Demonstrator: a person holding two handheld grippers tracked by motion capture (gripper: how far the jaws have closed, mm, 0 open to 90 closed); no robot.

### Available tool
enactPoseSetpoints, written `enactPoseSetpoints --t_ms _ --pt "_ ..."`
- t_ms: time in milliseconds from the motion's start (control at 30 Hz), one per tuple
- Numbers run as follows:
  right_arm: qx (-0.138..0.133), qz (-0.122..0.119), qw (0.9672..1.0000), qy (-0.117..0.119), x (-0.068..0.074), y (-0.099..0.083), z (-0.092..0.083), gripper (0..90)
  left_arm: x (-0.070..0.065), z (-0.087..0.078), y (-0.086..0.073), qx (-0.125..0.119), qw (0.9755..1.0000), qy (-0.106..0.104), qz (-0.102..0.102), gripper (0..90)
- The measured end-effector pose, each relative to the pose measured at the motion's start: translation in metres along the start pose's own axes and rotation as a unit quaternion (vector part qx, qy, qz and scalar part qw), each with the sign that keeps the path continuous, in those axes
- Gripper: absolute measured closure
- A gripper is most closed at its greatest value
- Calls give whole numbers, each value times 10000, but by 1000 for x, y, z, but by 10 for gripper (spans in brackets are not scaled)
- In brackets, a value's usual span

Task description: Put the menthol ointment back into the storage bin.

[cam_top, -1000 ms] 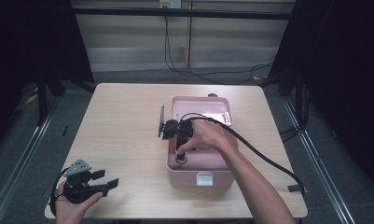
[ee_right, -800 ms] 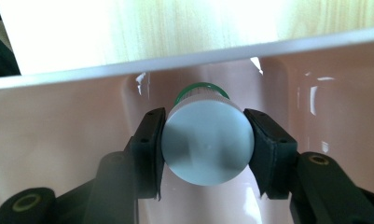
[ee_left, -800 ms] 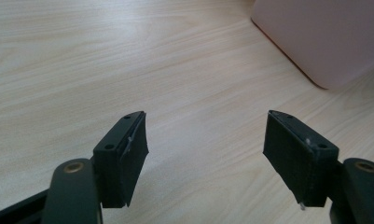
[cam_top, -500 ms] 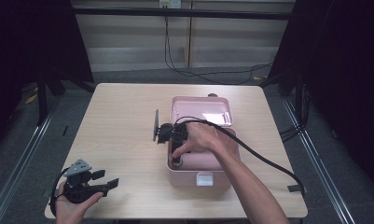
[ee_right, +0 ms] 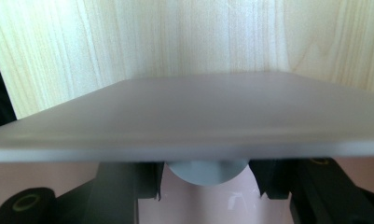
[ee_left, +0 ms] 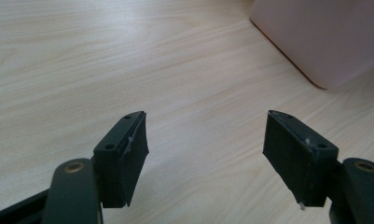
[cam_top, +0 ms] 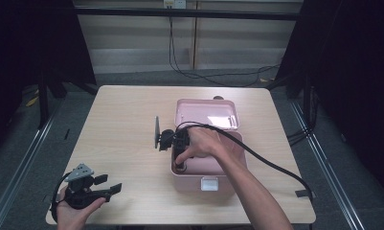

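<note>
The right gripper (cam_top: 180, 160) has shifted left inside the pink box (cam_top: 211, 184), pinching a grey knob (ee_right: 208, 171); the left gripper (ee_left: 212, 154) gapes.

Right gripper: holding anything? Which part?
Yes. The right gripper is clamped on the grey knob under a flat grey lid, inside the pink box.

even overhead light, dark surroundings

Table (cam_top: 122, 124): pale wood-grain top, smooth, faint sheen.
Box (cam_top: 213, 184): pink, smooth, matt body, looks like painted metal or plastic.
Box lid (cam_top: 208, 114): same pink, slightly glossy inside.
Left gripper (ee_left: 205, 156): black matt plastic.
Latch (cam_top: 209, 184): pale, shiny.
</note>
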State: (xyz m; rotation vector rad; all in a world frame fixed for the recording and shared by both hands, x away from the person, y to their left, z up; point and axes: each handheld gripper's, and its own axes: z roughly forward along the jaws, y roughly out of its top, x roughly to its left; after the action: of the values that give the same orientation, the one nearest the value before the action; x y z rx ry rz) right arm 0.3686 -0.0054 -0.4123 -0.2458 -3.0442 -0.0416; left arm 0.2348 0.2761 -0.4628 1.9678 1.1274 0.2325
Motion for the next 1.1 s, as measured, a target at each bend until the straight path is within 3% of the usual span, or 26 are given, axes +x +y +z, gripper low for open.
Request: enactPoseSetpoints --t_ms 400,467,500,1100 --pt "-6 -112 9999 38 -4 -1 9 513 0 0 0 12 10000 18 13 306" --pt "-104 -124 9999 49 -4 -2 12 513 0 0 0 11 10000 31 16 306" --pt "-21 -157 9999 -6 -4 -1 12 513 0 0 0 11 10000 30 7 306" --pt "-89 -138 9999 7 -5 -2 20 511 0 0 -1 7 10000 35 15 307"
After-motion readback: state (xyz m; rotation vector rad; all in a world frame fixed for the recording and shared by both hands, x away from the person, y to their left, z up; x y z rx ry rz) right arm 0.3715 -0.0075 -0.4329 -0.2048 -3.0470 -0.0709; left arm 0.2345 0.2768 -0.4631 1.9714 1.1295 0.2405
